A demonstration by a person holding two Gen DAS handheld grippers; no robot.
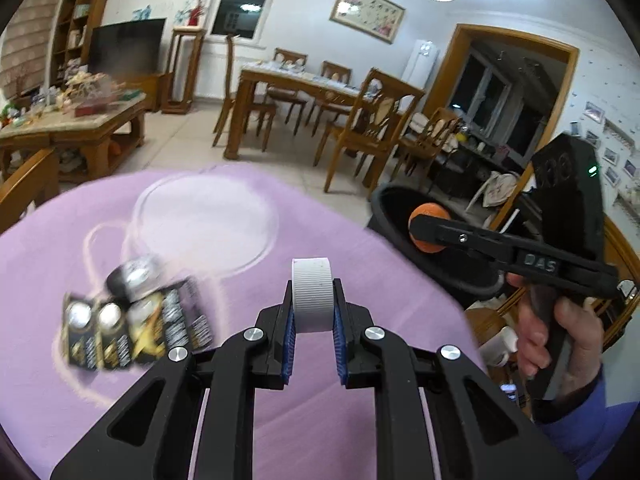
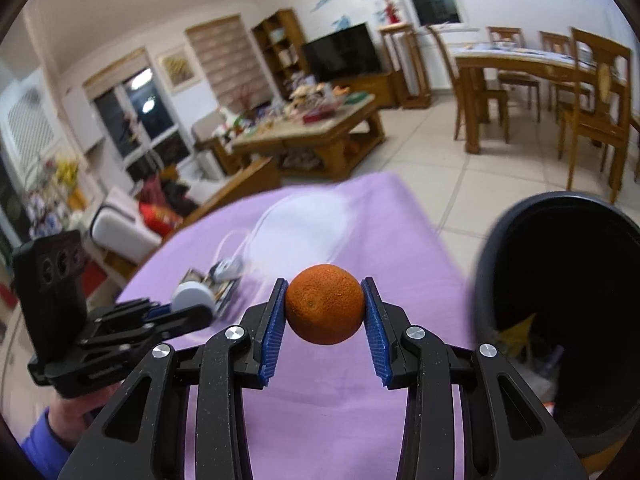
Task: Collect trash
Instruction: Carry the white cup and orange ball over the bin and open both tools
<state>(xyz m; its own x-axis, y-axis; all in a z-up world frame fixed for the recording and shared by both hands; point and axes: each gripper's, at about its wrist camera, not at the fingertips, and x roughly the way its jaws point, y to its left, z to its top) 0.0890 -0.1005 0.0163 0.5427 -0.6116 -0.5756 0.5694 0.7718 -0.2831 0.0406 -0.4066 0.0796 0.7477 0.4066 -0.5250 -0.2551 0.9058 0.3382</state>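
The left gripper (image 1: pixel 313 322) clamps a white ribbed cap (image 1: pixel 313 295) above the purple cloth (image 1: pixel 328 432). The right gripper (image 2: pixel 325 316) squeezes an orange (image 2: pixel 325 303) beside the black bin (image 2: pixel 560 312), off the cloth's right edge. Its side reads "DAS". Battery packs (image 1: pixel 132 330) lie on the cloth, print blurred.

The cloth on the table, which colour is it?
The cloth is plain lilac purple; the right wrist view shows it best.

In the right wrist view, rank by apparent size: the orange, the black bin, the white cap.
1. Black bin, largest by far.
2. Orange, though it sits closest to the camera in the right claw, so it looks inflated.
3. White cap, smallest, held farther off.
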